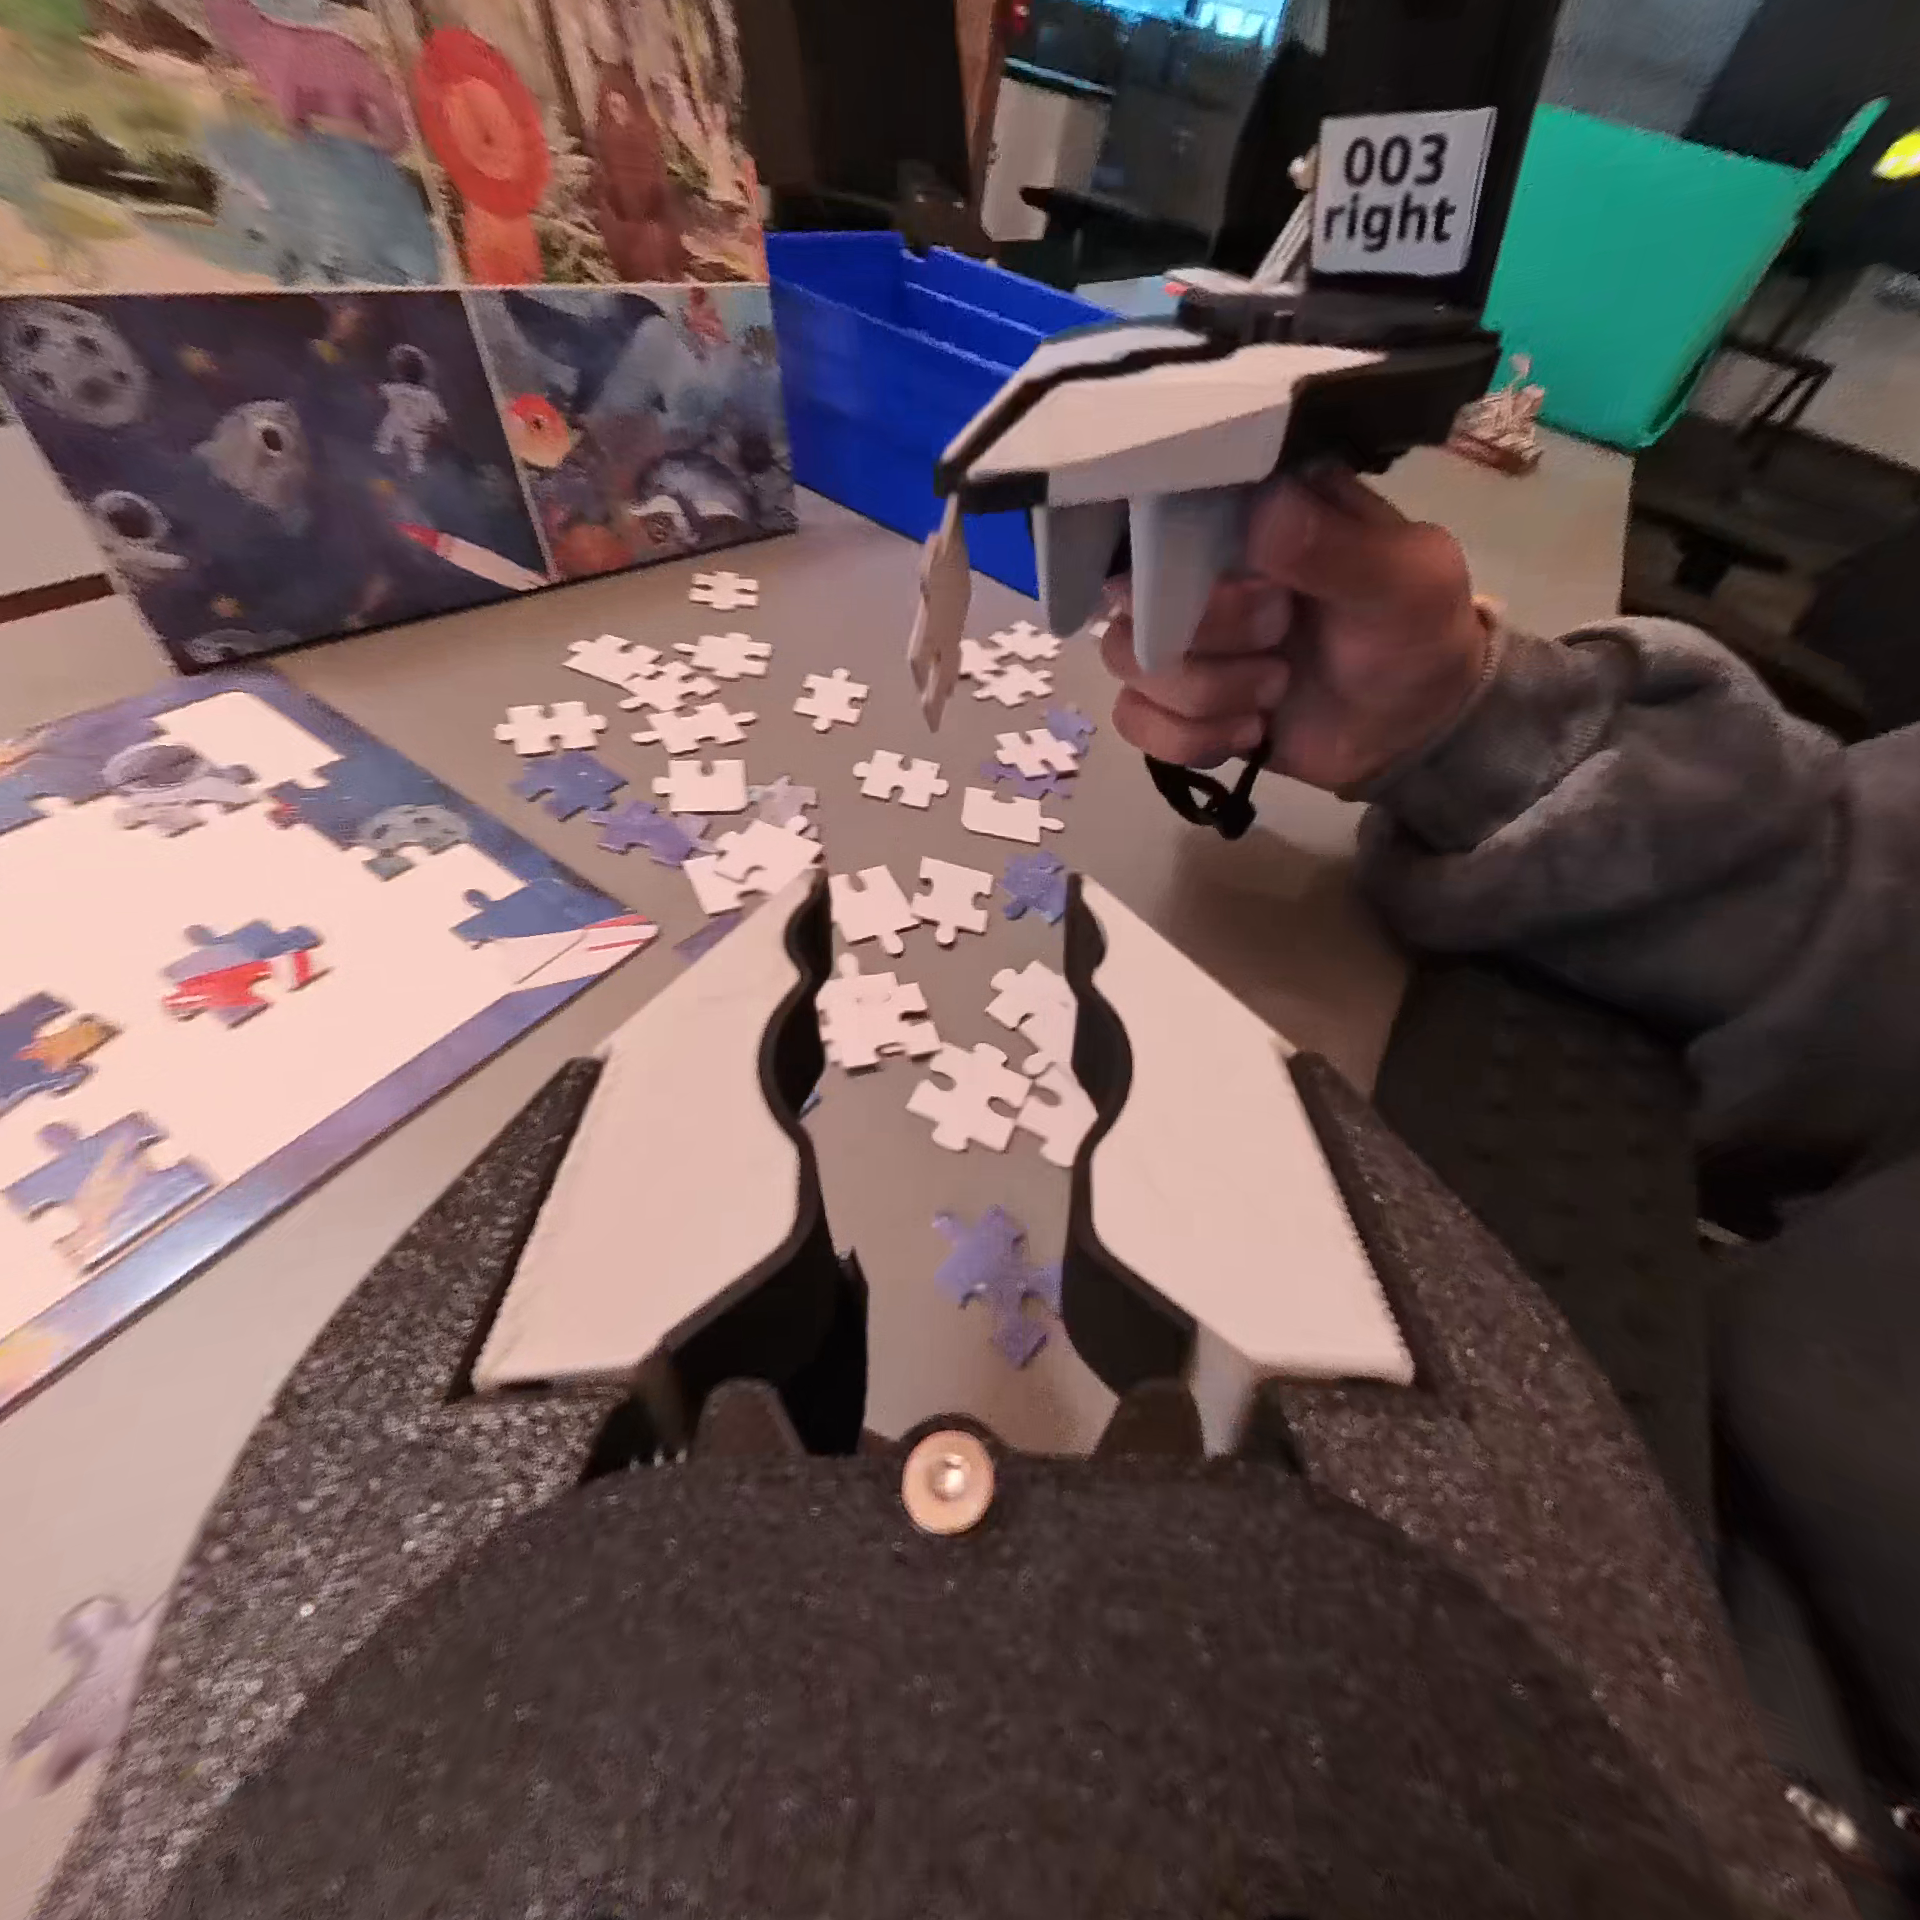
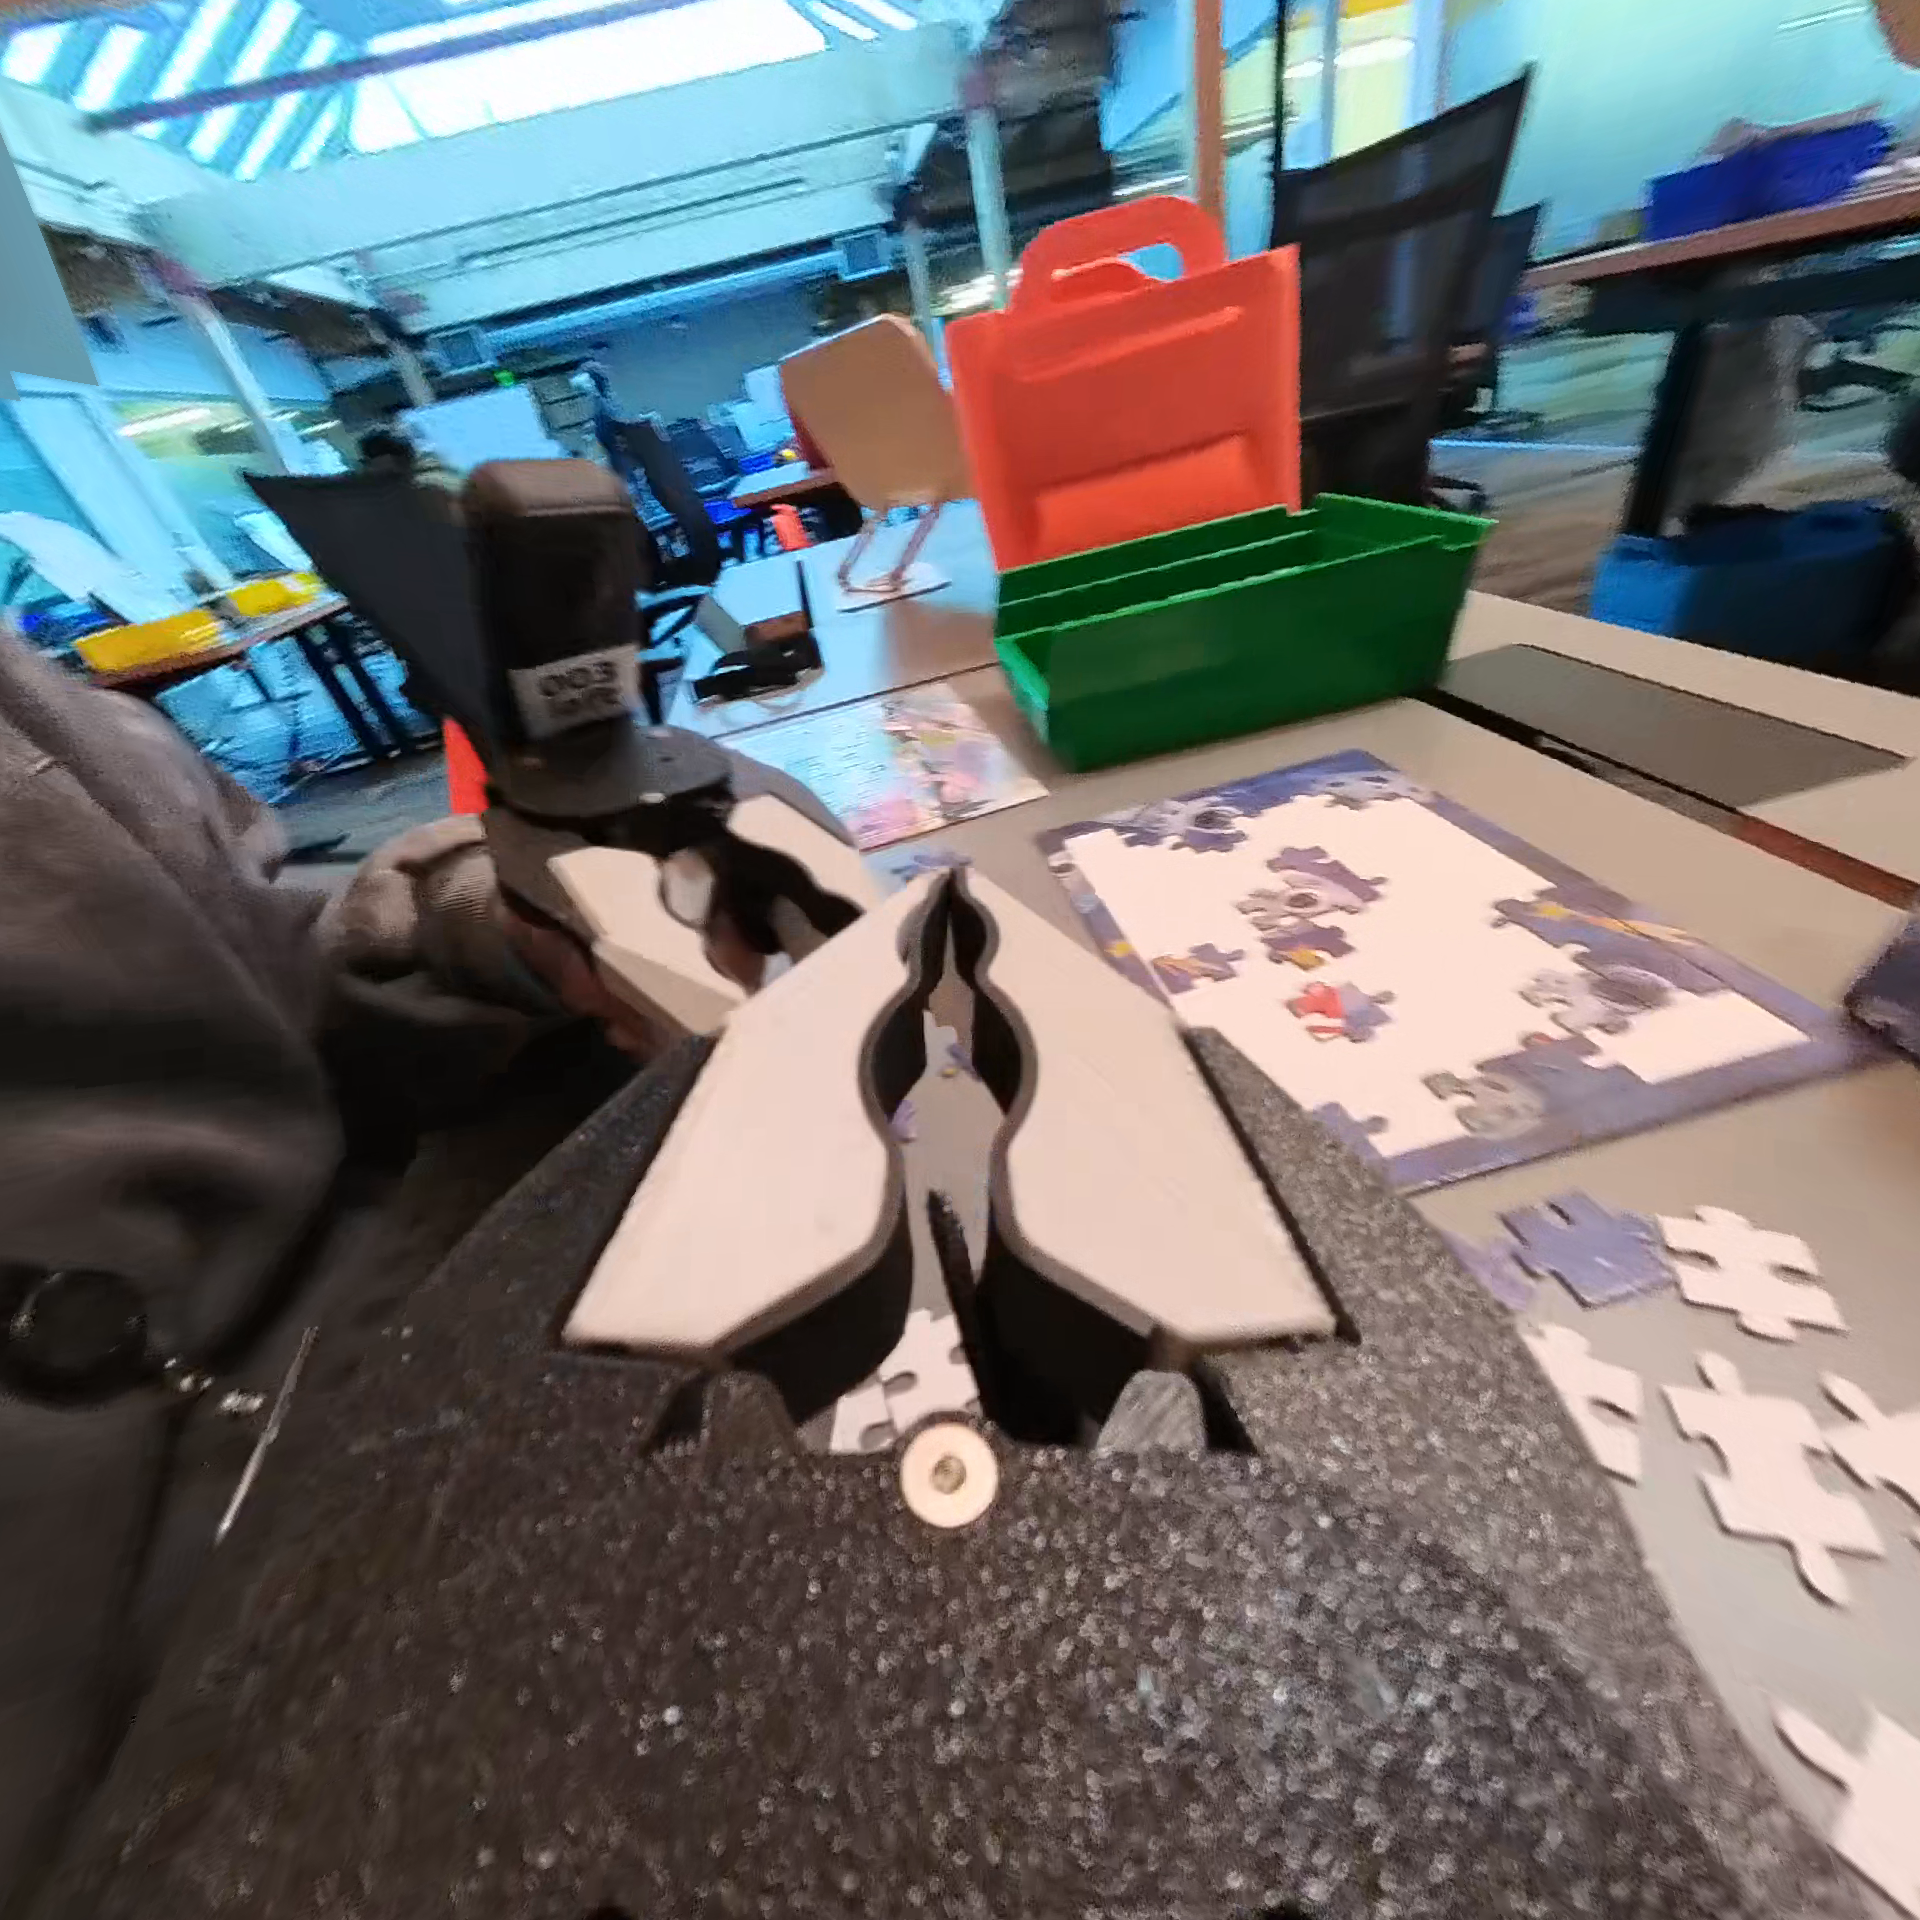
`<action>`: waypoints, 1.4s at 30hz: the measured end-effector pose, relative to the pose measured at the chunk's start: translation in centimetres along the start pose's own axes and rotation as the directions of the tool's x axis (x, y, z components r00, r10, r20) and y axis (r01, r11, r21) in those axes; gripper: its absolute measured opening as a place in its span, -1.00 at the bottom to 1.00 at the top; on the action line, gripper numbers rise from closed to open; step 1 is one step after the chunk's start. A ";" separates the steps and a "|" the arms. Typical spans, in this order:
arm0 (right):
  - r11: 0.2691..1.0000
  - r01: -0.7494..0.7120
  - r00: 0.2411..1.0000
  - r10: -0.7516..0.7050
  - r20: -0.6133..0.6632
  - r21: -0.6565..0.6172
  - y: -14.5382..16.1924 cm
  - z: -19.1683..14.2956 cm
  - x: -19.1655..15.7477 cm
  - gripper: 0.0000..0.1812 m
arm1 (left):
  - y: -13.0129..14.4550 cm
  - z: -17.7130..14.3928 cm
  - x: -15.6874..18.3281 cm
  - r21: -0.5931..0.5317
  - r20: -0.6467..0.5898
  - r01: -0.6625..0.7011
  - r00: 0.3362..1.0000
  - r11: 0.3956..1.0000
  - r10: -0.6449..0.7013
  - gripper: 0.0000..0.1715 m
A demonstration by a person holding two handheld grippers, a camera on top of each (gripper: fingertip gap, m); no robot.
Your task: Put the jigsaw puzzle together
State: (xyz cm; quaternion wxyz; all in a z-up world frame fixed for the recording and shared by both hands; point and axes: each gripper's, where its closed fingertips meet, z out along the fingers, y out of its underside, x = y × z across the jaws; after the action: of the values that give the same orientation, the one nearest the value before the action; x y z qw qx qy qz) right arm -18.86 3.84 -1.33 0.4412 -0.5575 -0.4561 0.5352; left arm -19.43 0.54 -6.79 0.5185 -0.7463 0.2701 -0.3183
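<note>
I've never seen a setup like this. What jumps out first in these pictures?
Probably the right gripper, raised over the grey table and pinching a pale jigsaw piece that dangles from its tip. Below it lies a scatter of loose pieces, mostly white side up. To the left sits the half-filled puzzle board, with the open left gripper in the foreground.

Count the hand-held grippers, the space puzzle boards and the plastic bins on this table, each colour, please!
Hand-held grippers: 2 (left hand-held gripper, right hand-held gripper)
Space puzzle board: 1
Blue bin: 1
Green bin: 1
Total: 5
</note>
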 end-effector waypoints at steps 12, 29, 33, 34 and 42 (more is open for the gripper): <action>0.986 -0.140 0.983 0.149 0.112 -0.087 2.3 1.0 -1.2 -0.74 | -2.1 -2.0 -3.1 -0.003 0.418 -0.552 0.757 0.834 0.502 -0.99; 0.970 -0.195 0.963 0.217 0.161 -0.144 3.5 3.1 -2.8 -0.40 | -1.9 -1.8 0.3 -0.226 0.515 -0.927 0.147 0.299 0.845 -0.99; 0.970 -0.176 0.959 0.207 0.194 -0.166 3.7 2.9 -3.5 -0.59 | -1.5 -1.6 0.6 -0.219 0.497 -0.931 0.152 0.293 0.854 -0.99; 0.966 -0.190 0.954 0.224 0.200 -0.172 3.8 2.9 -3.5 -0.59 | -1.5 -1.7 0.5 -0.222 0.500 -0.930 0.150 0.293 0.853 -0.99; 0.968 -0.156 0.969 0.188 0.160 -0.196 4.3 2.8 -2.9 -0.63 | -1.1 -1.6 -0.2 -0.229 0.500 -0.902 0.213 0.366 0.839 -0.99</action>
State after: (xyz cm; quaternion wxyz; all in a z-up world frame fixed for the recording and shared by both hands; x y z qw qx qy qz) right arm -21.54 0.13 -5.11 0.2980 -0.5832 -0.4903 0.5751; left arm -20.73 0.10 -5.34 0.6989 -0.4890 0.4644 0.2383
